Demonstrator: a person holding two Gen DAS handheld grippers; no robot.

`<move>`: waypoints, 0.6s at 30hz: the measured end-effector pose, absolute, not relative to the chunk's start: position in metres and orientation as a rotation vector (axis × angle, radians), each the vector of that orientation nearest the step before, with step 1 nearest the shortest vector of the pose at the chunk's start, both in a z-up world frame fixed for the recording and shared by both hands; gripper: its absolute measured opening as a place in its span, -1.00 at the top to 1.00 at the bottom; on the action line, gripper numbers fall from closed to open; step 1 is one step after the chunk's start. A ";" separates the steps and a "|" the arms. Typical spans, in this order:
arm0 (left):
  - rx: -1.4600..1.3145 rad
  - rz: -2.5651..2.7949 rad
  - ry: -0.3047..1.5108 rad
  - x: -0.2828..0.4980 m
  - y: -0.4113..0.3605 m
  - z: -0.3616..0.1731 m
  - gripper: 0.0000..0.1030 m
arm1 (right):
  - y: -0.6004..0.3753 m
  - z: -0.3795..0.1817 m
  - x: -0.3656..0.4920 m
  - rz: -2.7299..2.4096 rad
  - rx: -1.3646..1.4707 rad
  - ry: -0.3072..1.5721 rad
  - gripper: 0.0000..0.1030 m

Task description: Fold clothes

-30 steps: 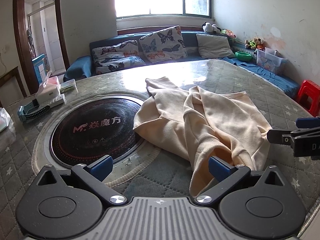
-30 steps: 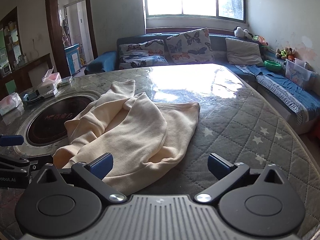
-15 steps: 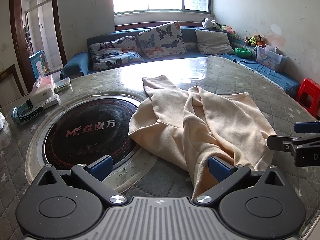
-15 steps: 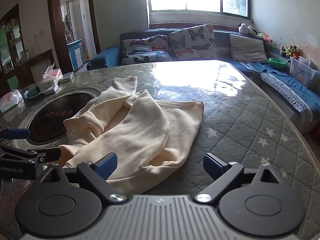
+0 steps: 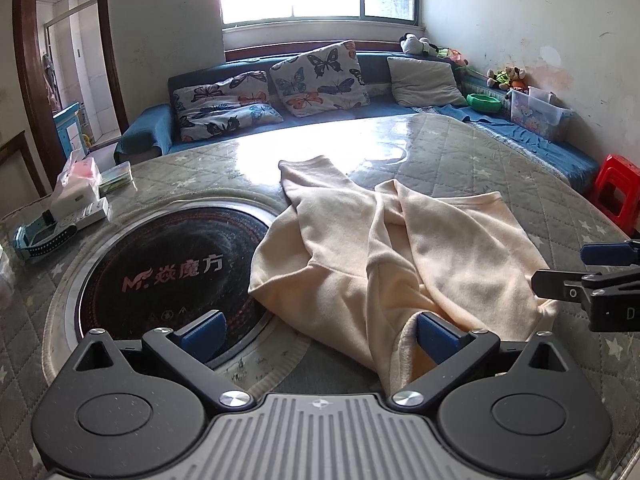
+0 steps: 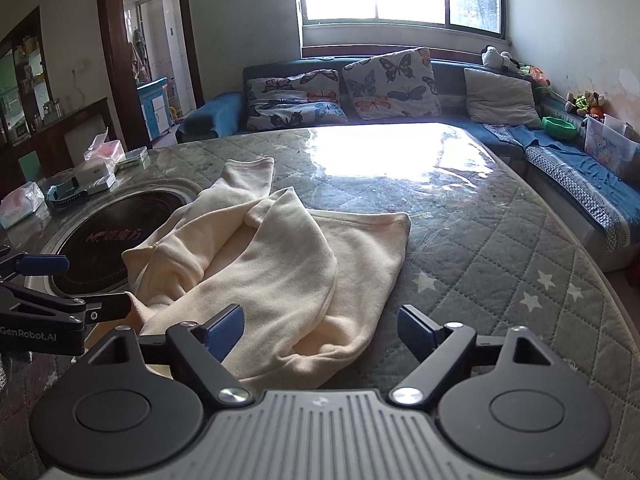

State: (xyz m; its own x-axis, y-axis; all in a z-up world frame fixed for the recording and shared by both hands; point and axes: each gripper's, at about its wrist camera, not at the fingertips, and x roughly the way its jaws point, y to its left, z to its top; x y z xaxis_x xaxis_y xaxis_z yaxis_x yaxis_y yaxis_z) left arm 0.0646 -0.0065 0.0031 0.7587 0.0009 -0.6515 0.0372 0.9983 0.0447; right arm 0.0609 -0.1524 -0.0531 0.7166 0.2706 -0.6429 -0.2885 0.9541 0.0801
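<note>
Both claws wide apart, empty: left gripper (image 5: 318, 330) and right gripper (image 6: 320, 330) near cream garment (image 5: 384, 256). Better to pinch near hem corners first, then spread flat.

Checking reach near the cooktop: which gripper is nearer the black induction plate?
Left. The left gripper has one fingertip over the induction plate; the right gripper sits past the cream garment.
</note>
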 end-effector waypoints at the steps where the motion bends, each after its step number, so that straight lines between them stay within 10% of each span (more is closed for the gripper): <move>1: 0.059 -0.021 0.709 0.066 -0.007 0.003 -0.97 | -0.152 -0.053 0.062 0.310 -0.027 0.708 -0.62; 18: 0.085 -0.052 0.674 0.093 -0.012 0.021 -0.75 | -0.149 -0.046 0.095 0.330 -0.038 0.694 -0.46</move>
State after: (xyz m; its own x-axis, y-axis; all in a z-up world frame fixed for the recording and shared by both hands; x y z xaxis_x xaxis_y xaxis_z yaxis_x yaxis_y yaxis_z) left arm 0.0928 -0.0120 0.0206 0.7802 -0.0202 -0.6252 0.0752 0.9953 0.0616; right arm 0.0947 -0.1491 -0.0457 0.7194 0.2856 -0.6332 -0.3105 0.9476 0.0746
